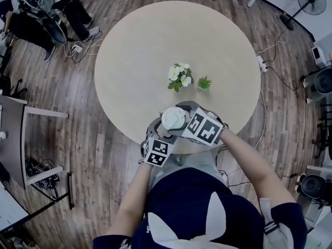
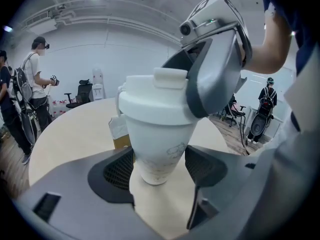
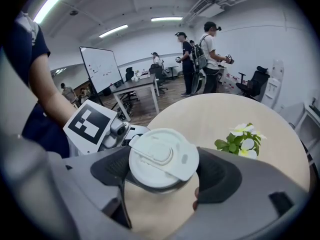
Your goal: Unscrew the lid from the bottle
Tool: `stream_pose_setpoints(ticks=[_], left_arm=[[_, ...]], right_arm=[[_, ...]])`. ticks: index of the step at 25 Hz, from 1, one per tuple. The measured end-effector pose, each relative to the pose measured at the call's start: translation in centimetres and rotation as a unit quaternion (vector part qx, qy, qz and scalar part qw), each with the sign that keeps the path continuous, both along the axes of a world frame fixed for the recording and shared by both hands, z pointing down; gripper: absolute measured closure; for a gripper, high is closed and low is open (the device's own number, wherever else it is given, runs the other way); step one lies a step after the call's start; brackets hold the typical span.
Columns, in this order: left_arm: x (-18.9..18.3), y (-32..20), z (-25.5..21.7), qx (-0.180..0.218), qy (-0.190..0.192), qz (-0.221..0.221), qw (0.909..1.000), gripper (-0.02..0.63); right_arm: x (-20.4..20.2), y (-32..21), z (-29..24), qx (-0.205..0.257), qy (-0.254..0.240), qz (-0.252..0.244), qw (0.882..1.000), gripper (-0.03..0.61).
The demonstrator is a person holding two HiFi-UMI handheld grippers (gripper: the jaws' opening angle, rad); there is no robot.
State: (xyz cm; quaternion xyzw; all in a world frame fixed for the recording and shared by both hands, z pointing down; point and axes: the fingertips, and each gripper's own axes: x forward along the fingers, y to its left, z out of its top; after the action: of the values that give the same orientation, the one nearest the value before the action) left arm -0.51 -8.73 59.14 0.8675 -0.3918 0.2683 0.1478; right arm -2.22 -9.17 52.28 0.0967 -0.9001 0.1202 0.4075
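The round counter spreads out in front of me, pale and mostly bare, on a wood floor. I work at its near edge, right in front of my body.

My left gripper comes in low. Its jaws are closed on the bottle, with one dark pad on each side of the narrow lower part of the white body. The bottle stands upright between them, over the near rim of the counter. I cannot tell whether its base touches the top.

My right gripper sits above, across the bottle's top. Its jaws stand wide and grip the lid, with the pads against the lid's rim on both sides. The lid is white and round, with a flip flap across its face, and it is on the bottle.

Farther back, near the middle of the counter, are white flowers. Just beside them, on my right, is a small green plant.
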Motion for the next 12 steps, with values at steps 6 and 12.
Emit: stream_pose_setpoints(ticks=[6,12], left_arm=[[0.04,0.05,0.03,-0.005,0.0,0.001,1.0,0.287],[-0.01,0.02,0.06,-0.008,0.001,0.003,1.0,0.287]], right_arm=[[0.08,0.39,0.06,-0.009,0.031,-0.104,0.994,0.175],[0.02,0.55,0.36,-0.01,0.064,-0.19,0.98,0.175]])
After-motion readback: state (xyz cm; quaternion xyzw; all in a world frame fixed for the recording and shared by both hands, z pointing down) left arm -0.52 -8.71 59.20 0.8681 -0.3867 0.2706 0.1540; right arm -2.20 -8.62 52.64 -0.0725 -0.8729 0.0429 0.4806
